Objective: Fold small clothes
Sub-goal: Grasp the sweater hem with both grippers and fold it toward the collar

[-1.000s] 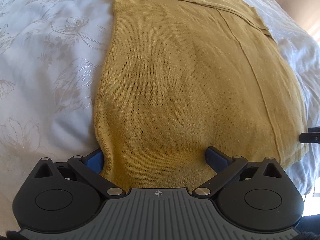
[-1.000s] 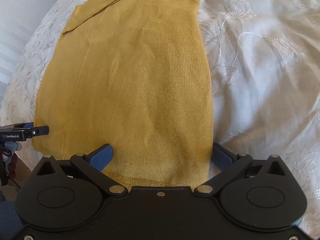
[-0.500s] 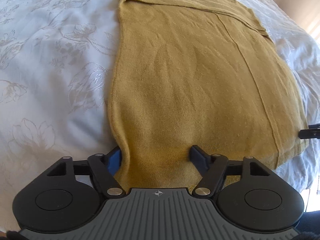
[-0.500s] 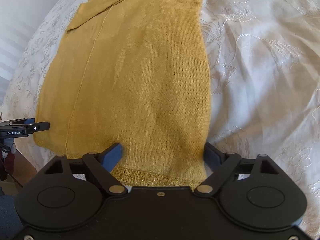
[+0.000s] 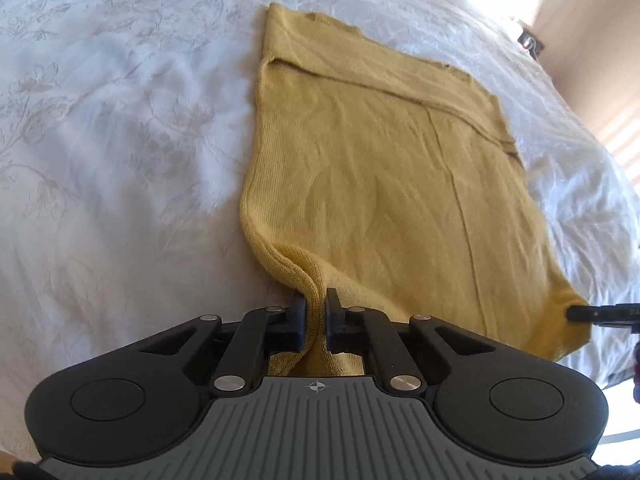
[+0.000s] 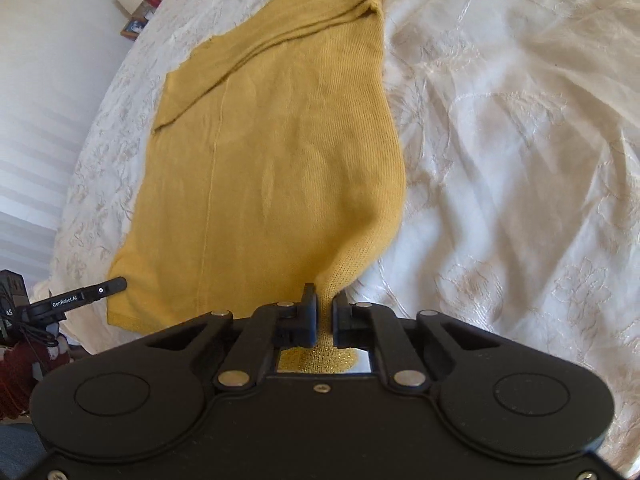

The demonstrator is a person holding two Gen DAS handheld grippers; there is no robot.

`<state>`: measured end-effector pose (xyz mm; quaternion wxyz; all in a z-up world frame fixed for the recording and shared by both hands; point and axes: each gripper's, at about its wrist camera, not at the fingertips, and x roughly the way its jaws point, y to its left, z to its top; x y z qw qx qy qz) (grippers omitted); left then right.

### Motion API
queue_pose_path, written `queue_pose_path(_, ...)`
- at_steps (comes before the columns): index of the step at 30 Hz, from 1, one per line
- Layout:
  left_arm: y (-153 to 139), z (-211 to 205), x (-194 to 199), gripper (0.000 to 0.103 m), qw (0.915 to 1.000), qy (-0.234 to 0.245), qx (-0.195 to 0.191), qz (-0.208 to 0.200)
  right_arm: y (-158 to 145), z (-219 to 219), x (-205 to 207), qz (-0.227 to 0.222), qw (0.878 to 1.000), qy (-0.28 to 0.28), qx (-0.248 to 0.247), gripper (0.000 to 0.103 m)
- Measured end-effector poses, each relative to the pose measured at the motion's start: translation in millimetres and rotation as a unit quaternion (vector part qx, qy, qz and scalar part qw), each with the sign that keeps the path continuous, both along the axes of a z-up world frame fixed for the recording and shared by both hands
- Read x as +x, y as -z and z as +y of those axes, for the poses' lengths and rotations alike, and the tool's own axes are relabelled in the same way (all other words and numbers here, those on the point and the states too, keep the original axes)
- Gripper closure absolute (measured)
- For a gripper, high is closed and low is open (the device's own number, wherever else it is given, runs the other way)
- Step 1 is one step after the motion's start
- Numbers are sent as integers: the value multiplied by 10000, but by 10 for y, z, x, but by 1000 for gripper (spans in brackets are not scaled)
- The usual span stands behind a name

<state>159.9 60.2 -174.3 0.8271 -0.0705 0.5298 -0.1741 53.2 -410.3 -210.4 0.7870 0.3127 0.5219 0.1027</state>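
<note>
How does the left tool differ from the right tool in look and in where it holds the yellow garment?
The left tool has a grey ribbed body; the right tool is all black. The left tool pinches the near left corner of the yellow garment, the right tool the near right corner. Both are shut on its hem, above the white bedspread.

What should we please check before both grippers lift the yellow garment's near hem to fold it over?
1. Left gripper shut on the near hem corner of the yellow garment: ok.
2. Right gripper shut on the other near corner: ok.
3. Whether each grip holds every layer of knit: cannot tell.
4. Garment body lying flat on the white bedspread: ok, only slight wrinkles.
5. Far end already folded over in a band: ok.
6. Nothing lying on the garment along the fold path: ok.
</note>
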Motion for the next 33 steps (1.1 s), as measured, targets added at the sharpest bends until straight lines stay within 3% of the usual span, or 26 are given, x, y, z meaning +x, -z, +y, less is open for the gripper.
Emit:
queue_pose_path(10,-429,-108,621,94,9938,-401,-597,-851,-325,-47,642,-857,9947,547,116,89)
queue_pose_path(18,-496,-215,1359,94,9901,-350,-579,-1230,-431,-210,1439,-1268,9877,912,5,89)
queue_pose_path(24,-331,-289,1919,94,9911,-473,-532,-1126,-347,-294,2033,-1250,9870,1003,-134,89)
queue_pose_path(33,28,-426,2573,91,9965,-421,-130,-709,14,-305,2702,-778,9918,953,-342,88)
